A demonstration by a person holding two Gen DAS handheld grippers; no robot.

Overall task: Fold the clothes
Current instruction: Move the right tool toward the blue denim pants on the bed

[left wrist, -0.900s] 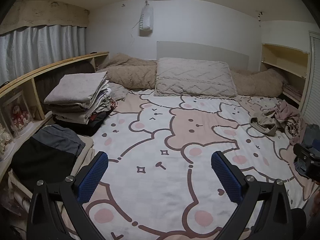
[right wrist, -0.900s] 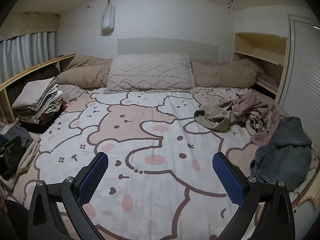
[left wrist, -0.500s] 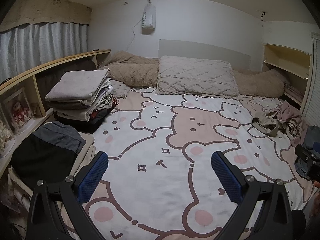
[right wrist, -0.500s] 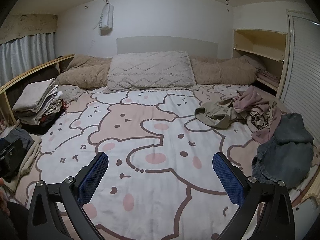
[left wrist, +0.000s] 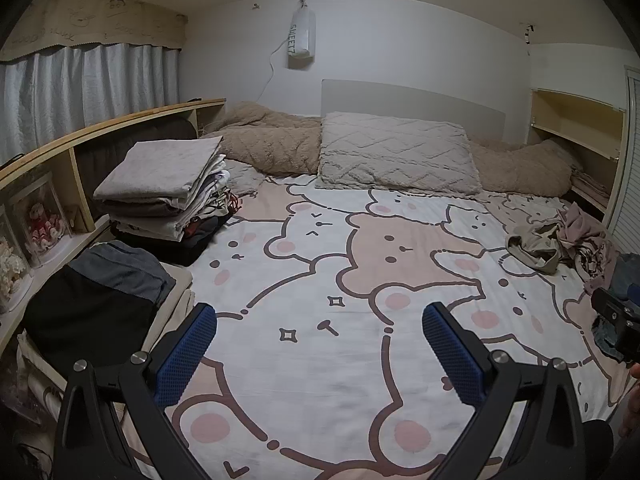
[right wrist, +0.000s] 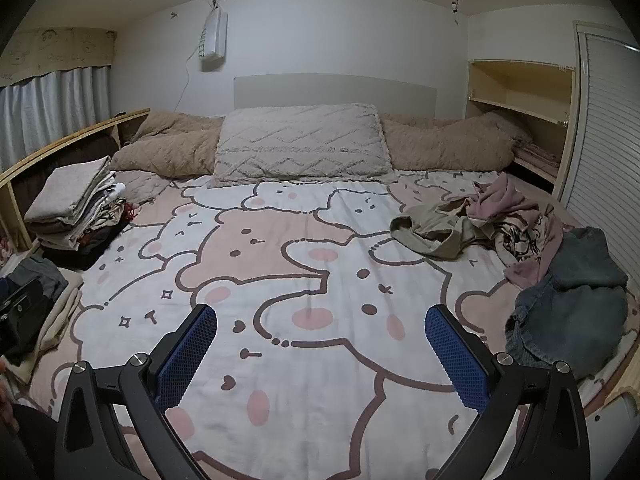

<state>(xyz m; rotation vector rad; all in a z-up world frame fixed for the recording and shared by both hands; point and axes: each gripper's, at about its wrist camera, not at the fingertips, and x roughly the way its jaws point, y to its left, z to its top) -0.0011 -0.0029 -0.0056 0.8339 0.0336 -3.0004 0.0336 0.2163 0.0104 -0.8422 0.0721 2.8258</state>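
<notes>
Both my left claw (left wrist: 320, 354) and right claw (right wrist: 320, 354) gape empty; jeans (right wrist: 572, 312) half cut off at my left view's edge

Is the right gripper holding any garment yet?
No, the right gripper is open and empty above the bedspread, and the unfolded clothes lie apart from it.

The bedspread (right wrist: 320, 280) was smooth matt cloth, the pillow (right wrist: 300, 144) rough and tufted. The shelf (left wrist: 120, 128) was pale wood. The jeans (right wrist: 572, 312) were coarse denim.
</notes>
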